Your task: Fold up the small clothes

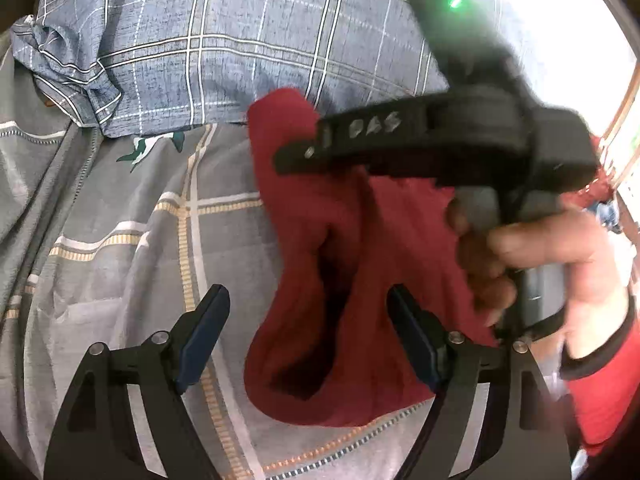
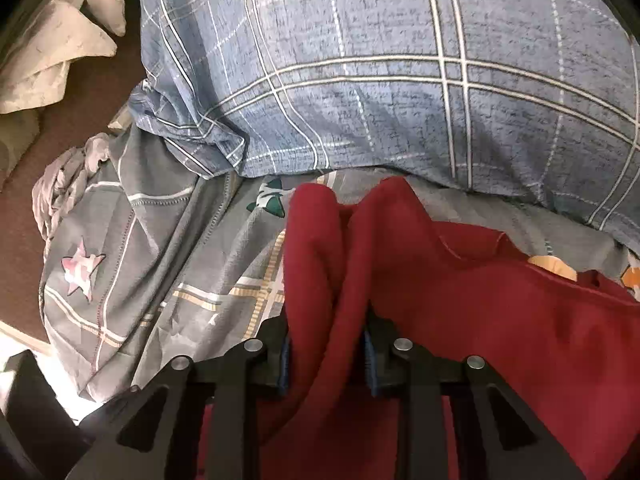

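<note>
A dark red garment (image 1: 340, 240) lies bunched on the bed. In the left wrist view my left gripper (image 1: 310, 320) stands open over its lower fold, and the blue pads touch nothing. A hand (image 1: 540, 260) holds my right gripper (image 1: 294, 156), which comes in from the right, blurred, with its tip at the garment's upper edge. In the right wrist view the right gripper (image 2: 326, 354) is shut on a raised fold of the red garment (image 2: 480, 320), with cloth pinched between the pads and draped over them.
A blue plaid pillow (image 2: 400, 80) lies just beyond the garment. A grey checked bedsheet (image 1: 140, 220) covers the bed. A grey cloth with a pink star (image 2: 80, 268) and a pale crumpled cloth (image 2: 52, 52) lie at the left. A red sleeve (image 1: 608, 380) is at the right.
</note>
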Tool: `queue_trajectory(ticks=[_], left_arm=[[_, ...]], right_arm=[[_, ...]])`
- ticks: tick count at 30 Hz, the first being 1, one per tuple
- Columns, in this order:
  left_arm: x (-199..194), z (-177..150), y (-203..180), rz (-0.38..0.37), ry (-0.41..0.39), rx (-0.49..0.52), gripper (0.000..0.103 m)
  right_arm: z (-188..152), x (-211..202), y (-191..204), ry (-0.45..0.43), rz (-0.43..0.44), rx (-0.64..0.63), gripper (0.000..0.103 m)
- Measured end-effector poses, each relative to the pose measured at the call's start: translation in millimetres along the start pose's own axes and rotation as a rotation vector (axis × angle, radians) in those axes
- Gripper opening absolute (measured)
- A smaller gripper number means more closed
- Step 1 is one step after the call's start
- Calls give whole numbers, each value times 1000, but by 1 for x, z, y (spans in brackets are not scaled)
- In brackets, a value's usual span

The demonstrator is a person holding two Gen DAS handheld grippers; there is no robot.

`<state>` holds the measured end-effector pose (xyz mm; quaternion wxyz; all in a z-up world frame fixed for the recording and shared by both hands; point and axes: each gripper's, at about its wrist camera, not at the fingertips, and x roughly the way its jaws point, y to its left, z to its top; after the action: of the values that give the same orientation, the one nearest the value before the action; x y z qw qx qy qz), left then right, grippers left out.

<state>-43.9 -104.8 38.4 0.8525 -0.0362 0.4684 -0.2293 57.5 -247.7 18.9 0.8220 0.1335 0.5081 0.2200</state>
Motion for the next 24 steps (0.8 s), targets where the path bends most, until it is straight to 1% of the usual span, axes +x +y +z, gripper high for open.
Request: queue_trajectory(ticks=[1, 3, 5, 6, 9, 11, 13, 16, 18, 21, 24], left_arm=[[1, -1, 0, -11, -5, -12, 76], [0, 0, -1, -33, -10, -27, 30], [-4, 2, -4, -51, -38, -34, 28], [-6, 3, -7, -60, -48, -35, 24], [-19, 5, -26, -81, -83, -30, 22], [-27, 10, -48, -99, -107, 7, 22], [-35, 14, -76, -121, -121, 63, 22], [-31, 19, -116, -160, -108, 127, 22], [-25, 23, -140, -192, -95, 153, 22], [-10, 23, -181, -224, -77, 216, 22], [16, 20, -213, -246, -31, 256, 22]], right_arm=[[0, -3, 0, -6, 3, -3, 26], [-2, -10, -1, -18, 4, -9, 26], [-3, -15, -3, -32, 9, -4, 25], [-4, -19, -5, -42, 14, -1, 25], [-6, -39, -17, -70, 44, 21, 24], [-9, -60, -27, -99, 63, 33, 24], [-12, -80, -35, -128, 55, 32, 24], [-20, -117, -52, -171, 44, 35, 23], [-28, -140, -67, -197, 16, 40, 22], [-42, -170, -101, -225, -35, 74, 20], [-61, -186, -143, -229, -82, 143, 20]])
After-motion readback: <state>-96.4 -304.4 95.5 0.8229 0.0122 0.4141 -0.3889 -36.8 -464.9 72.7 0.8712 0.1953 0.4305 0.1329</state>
